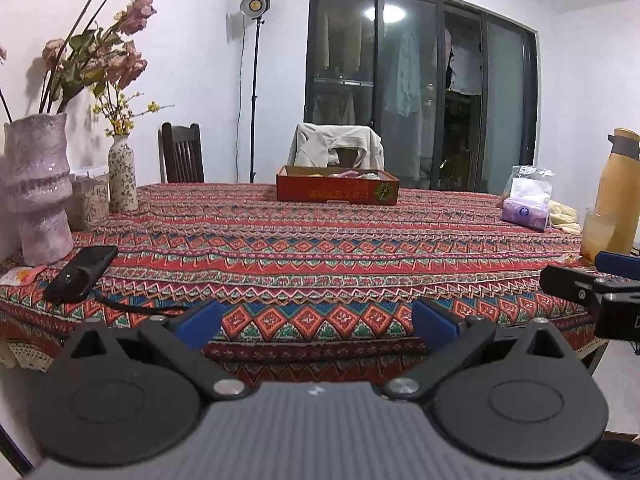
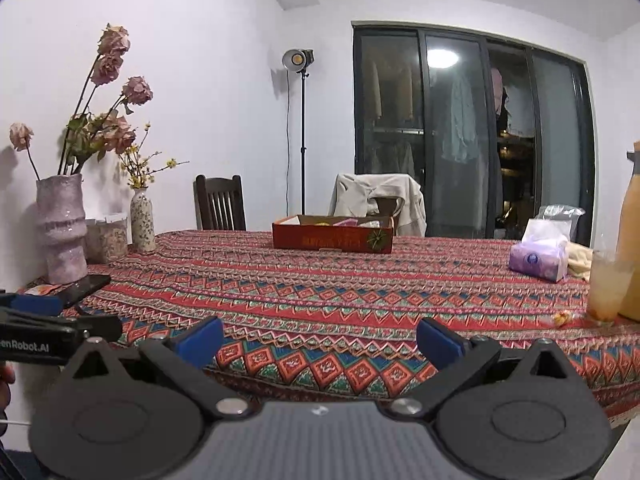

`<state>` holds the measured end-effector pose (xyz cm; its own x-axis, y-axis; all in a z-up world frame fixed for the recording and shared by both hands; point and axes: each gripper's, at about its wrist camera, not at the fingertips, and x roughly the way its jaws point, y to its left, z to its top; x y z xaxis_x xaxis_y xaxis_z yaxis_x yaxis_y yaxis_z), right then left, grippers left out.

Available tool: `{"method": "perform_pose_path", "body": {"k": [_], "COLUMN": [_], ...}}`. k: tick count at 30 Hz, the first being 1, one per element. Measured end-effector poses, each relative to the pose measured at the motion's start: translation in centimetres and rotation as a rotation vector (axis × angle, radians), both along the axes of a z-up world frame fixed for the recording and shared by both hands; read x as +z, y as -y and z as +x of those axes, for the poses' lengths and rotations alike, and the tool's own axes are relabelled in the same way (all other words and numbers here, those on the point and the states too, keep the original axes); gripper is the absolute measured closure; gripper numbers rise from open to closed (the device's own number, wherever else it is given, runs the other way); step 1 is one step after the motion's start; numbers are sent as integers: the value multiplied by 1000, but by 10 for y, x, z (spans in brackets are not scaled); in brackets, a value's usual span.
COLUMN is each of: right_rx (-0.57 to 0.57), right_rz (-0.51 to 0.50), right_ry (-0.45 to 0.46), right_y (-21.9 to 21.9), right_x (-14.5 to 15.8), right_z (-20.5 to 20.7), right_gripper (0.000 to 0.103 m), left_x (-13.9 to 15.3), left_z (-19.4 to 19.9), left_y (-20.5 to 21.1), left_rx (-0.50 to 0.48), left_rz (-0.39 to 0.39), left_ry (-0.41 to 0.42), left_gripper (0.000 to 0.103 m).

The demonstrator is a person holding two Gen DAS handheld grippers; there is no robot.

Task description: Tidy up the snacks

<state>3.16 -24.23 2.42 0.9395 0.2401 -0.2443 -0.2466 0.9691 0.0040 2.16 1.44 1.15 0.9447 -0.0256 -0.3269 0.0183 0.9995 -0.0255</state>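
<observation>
the left gripper and the right gripper both hang at the near edge of the table, blue fingers spread wide and holding nothing. the red box of snacks sits well beyond them at the table's far side (wrappers inside too small to tell). one small candy lies just beside the glass, far right of the box.

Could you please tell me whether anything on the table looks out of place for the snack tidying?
Yes: one small wrapped snack lies loose beside the glass, far from the red box where the other snacks sit. Nothing looks spilled or damaged.
</observation>
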Motion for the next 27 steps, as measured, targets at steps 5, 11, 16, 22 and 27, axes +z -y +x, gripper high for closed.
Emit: {"method": "perform_pose_path", "body": {"k": [5,11,16,22,27], "right_rx": [8,14,14,17,18], "right_rz": [24,30,37,34,37], "right_ry": [1,7,-1,2,-2], "right_y": [0,0,-1,-3,-3], "right_x": [1,2,1,0,-2], "right_z": [0,1,2,2,2], "right_gripper": [0,0,0,0,0], "left_x": [3,3,2,2,2], "left_z": [-2,-2,-1,-4,-3], "left_y": [2,5,4,5,4], "left_rx": [-4,-13,-8,-6,-9], "left_rz": [13,26,23,31,30], "left_ry": [15,23,22,35,33], "left_gripper": [0,0,0,0,0]}}
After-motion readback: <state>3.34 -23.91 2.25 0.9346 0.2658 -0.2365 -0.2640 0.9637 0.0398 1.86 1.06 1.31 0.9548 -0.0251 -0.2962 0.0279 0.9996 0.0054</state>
